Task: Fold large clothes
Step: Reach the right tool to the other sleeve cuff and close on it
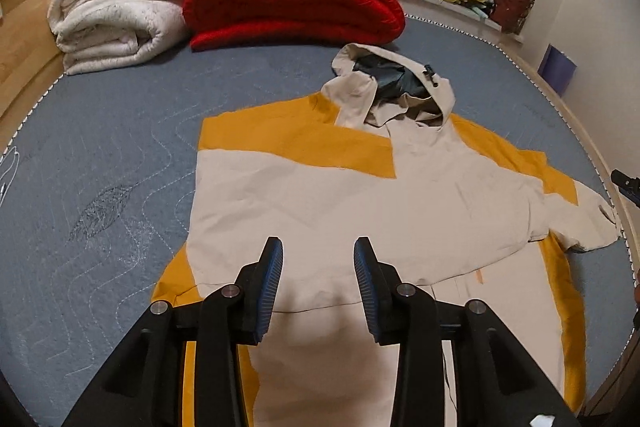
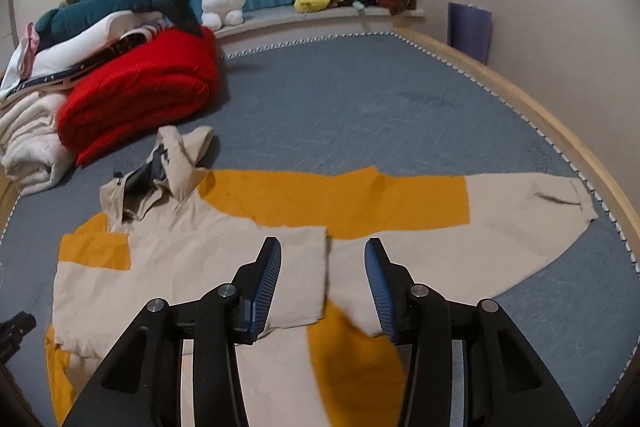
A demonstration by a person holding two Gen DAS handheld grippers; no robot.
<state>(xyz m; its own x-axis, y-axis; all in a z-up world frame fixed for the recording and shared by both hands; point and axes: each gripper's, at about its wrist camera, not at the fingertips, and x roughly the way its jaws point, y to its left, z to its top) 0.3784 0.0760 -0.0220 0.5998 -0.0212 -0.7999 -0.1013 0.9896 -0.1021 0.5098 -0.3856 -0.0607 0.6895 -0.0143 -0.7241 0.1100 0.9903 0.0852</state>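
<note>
The jacket [image 1: 360, 195] lay flat on the bed [image 1: 120, 147], filling the centre and lower part of both views, with its hood [image 1: 396, 83] towards the upper middle. One sleeve looked already folded across the body, while the other sleeve [image 2: 520, 211] stretched to the right edge of the right view. My left gripper [image 1: 318, 267] was wide open and held nothing; my right gripper [image 2: 322, 267] was also open and empty, above the folded edge. I judged the cloth light, thin and a little slippery, so I would pinch it at the cuff or the hem. I saw no containers.
</note>
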